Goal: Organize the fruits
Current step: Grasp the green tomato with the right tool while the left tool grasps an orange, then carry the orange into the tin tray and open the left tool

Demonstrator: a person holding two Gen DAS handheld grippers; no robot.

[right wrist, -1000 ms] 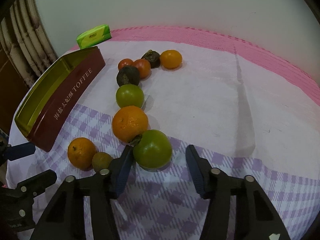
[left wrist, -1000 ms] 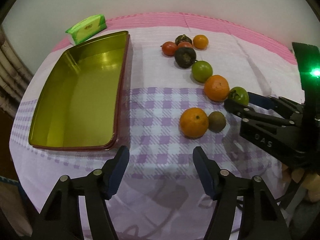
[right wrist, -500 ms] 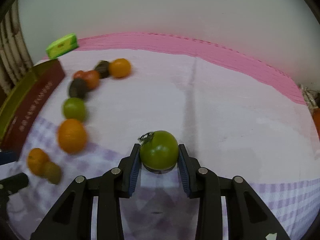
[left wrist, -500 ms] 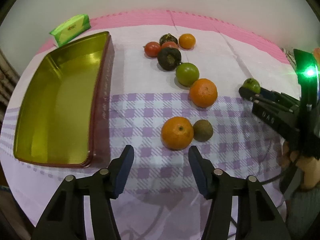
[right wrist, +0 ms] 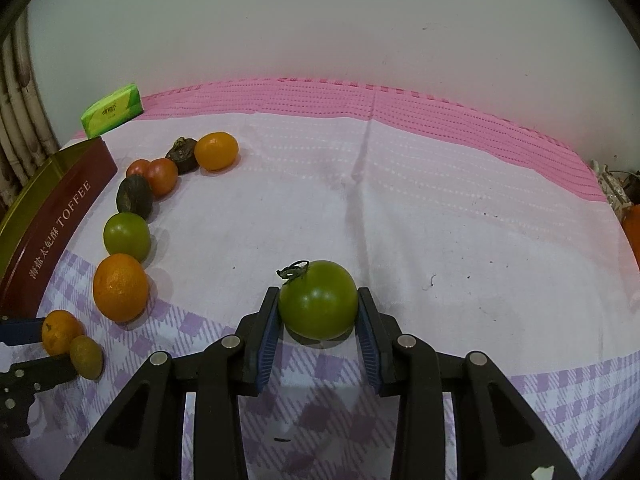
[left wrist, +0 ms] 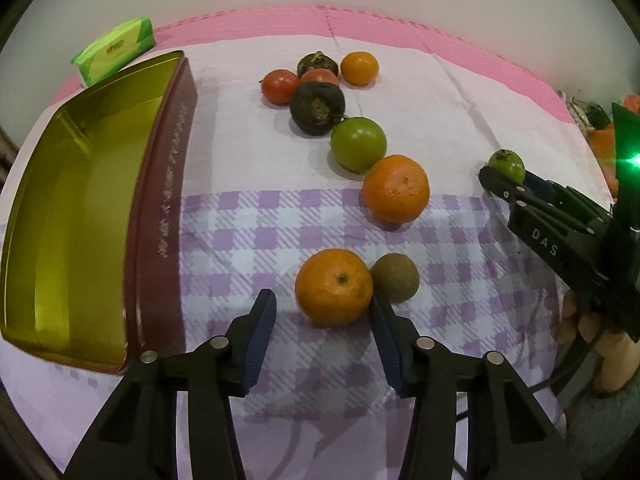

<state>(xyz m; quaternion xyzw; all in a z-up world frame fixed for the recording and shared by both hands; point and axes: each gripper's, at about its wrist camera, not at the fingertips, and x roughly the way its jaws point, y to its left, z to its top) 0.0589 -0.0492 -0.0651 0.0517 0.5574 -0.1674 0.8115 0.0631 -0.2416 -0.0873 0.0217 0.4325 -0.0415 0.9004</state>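
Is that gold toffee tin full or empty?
Empty as far as visible: the toffee tin shows only bare gold floor; all fruit lies outside on the tablecloth.

Bare cloth (right wrist: 440,216) lies open right of the fruit row (left wrist: 356,144); the tin (left wrist: 160,200) walls the left.

Plain white wall (right wrist: 320,20), curtain folds (right wrist: 16,92) at left

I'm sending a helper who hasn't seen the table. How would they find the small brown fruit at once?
Start at the gold tin and move right along the purple checked cloth. Nearest the left claw lies an orange; the brown fruit touches its right side, the only dull, olive-brown one there and smaller than the orange.
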